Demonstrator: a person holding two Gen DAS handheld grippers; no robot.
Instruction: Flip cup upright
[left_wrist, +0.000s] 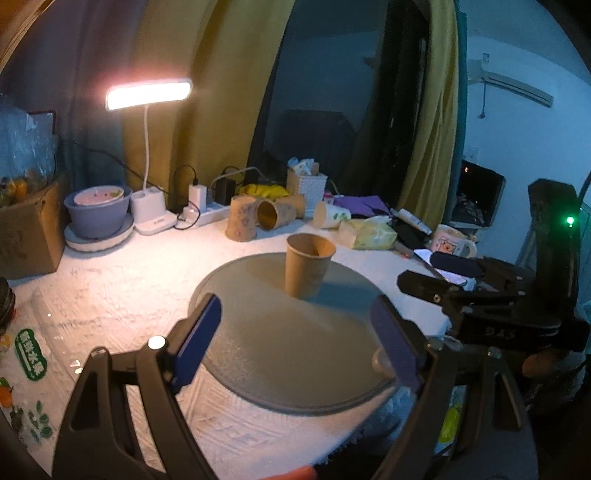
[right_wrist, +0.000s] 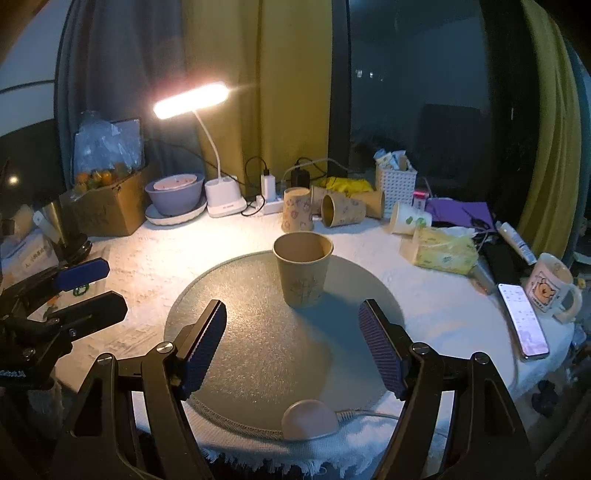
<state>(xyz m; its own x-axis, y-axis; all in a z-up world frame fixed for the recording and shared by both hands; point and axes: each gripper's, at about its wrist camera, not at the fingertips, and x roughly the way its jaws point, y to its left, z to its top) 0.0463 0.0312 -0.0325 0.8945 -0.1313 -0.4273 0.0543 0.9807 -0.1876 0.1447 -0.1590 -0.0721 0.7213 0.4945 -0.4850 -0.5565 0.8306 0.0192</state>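
Already upright: the cup (right_wrist: 302, 272) stands mouth-up at the far side of the round mat (right_wrist: 258, 350) on the table (right_wrist: 147, 258).
Right tongs (right_wrist: 292, 347): spread wide, holding nothing, just near of the cup.
Left tongs (left_wrist: 301, 343): likewise wide apart and empty.
Doing it well: judged finished; draw both straight back, touching nothing.

The cup (right_wrist: 303, 274) stands upright on the round mat (right_wrist: 258, 354), toward its far edge. Behind it, near the table's far edge, lie more cups (right_wrist: 343, 210); the lamp (right_wrist: 223, 199) stands left of them.
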